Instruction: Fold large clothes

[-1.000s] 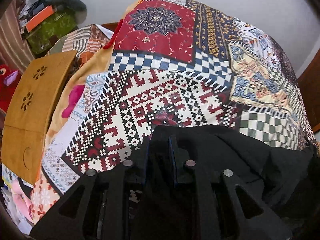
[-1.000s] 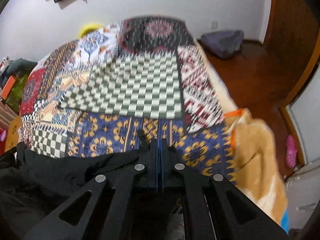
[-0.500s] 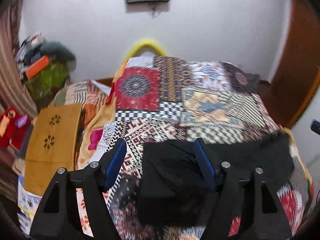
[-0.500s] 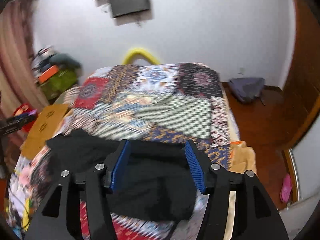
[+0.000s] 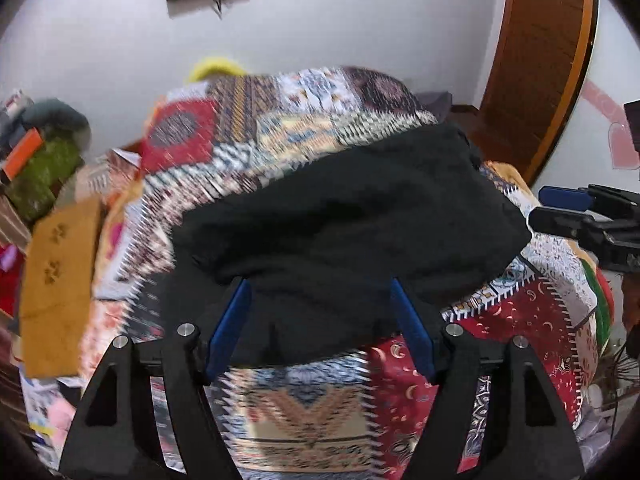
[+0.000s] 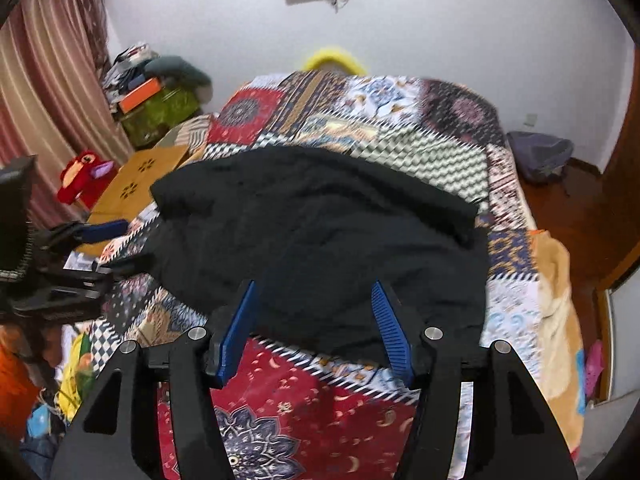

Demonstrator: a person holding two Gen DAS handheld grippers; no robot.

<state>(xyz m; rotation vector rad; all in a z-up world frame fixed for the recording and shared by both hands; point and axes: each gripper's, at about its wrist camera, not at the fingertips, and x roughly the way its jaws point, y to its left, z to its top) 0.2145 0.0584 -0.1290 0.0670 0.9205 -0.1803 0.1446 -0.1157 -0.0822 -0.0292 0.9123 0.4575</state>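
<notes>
Left wrist view: left tongs point(image 5: 320, 320) and right tongs point(image 6: 316, 320) both spread wide, empty, above black garment point(image 5: 344, 216).

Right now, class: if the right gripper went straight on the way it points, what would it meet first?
Most likely the black garment on the patchwork bedspread; the open right gripper points straight at it, though depth is unclear.

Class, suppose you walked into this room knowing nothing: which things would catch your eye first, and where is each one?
First, the black garment, lying in a dark heap across the middle of the bed. Under it the patchwork bedspread spreads in loud red, blue and checked panels. Nearest each camera, an open gripper frames the cloth with blue pads: the left gripper and the right gripper, neither holding anything.
</notes>
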